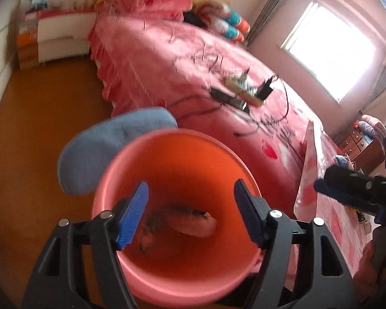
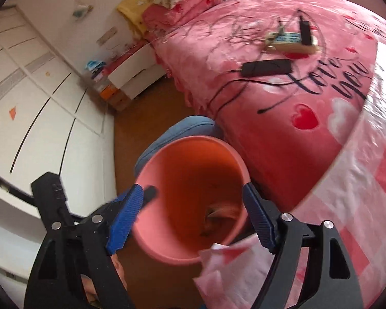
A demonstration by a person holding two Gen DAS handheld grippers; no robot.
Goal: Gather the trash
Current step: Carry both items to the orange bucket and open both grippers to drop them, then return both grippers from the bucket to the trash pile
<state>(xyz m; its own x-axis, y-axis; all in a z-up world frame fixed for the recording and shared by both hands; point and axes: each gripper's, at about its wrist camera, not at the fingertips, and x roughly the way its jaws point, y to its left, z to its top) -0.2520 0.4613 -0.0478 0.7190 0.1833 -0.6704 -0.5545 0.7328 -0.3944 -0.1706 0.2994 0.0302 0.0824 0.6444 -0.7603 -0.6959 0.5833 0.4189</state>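
A pink plastic bin [image 1: 164, 278] stands on the floor beside the bed; it also shows in the right wrist view [image 2: 164, 247]. Crumpled trash [image 1: 190, 224] lies at its bottom, and shows in the right wrist view [image 2: 218, 219] too. My left gripper [image 1: 191, 216] is open and empty over the bin's mouth. My right gripper [image 2: 193, 219] is open over the bin too; a pink-and-white sheet [image 2: 231, 270] hangs below its right finger, and I cannot tell whether it is held. The right gripper also shows in the left wrist view [image 1: 352, 190], at the right.
A blue cushion [image 1: 110, 149] sits behind the bin on the wooden floor [image 1: 38, 118]. The bed's pink cover [image 2: 283, 134] carries a power strip [image 2: 290, 42], a black adapter [image 2: 266, 67] and cables. A white wardrobe [image 2: 38, 97] stands at the left.
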